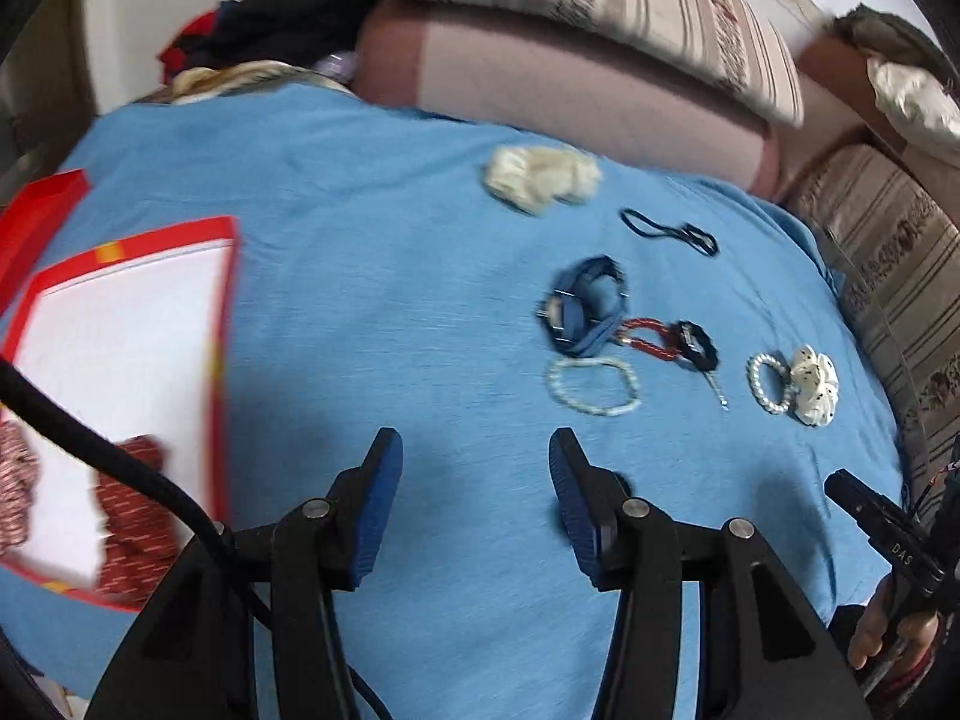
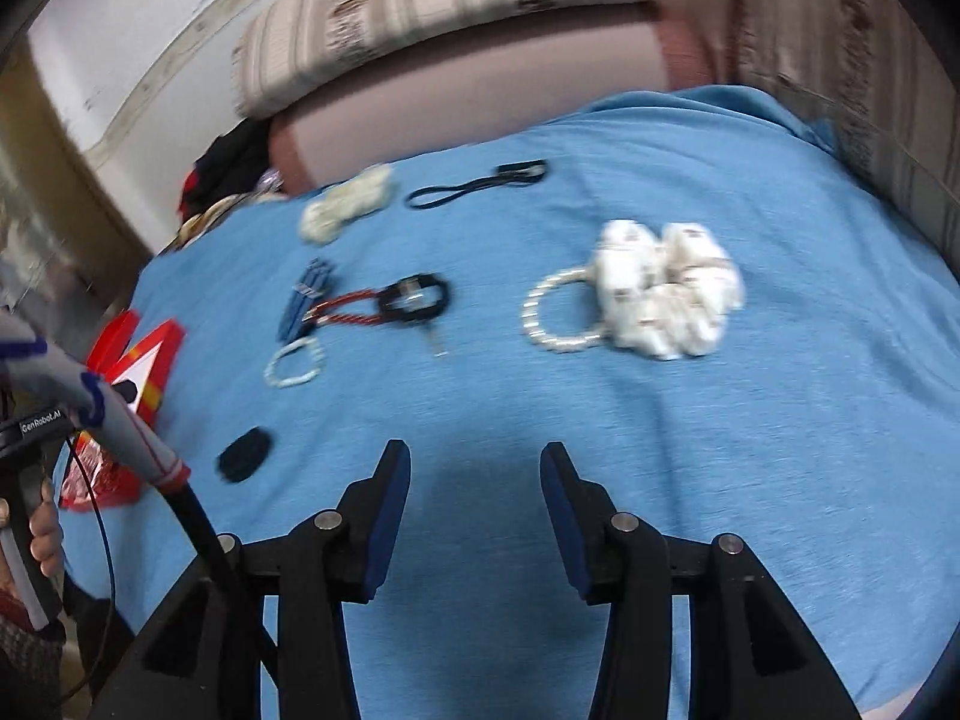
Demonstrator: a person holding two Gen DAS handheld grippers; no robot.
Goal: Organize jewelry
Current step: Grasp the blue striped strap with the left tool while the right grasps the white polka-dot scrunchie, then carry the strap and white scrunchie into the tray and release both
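Both grippers hang over the blue cloth (image 1: 390, 252) with fingers spread and nothing between them: the left gripper (image 1: 475, 450) near the pearl bracelet (image 1: 591, 385), the right gripper (image 2: 475, 462) before the white flower bracelet (image 2: 663, 291). The red box (image 1: 225, 312) lies at the left.

Motion blur smears both views, and the white flower scrunchie (image 2: 666, 291) is just a soft lump in the right wrist view, its dots lost. The red box (image 1: 225, 324) runs off the left edge, a black cable (image 1: 108, 456) crossing the dark red scrunchie (image 1: 135, 516) inside. The small black item (image 2: 243, 454) is too blurred to identify. The red box's corner (image 2: 159, 354) hides behind a sleeve (image 2: 114, 420).
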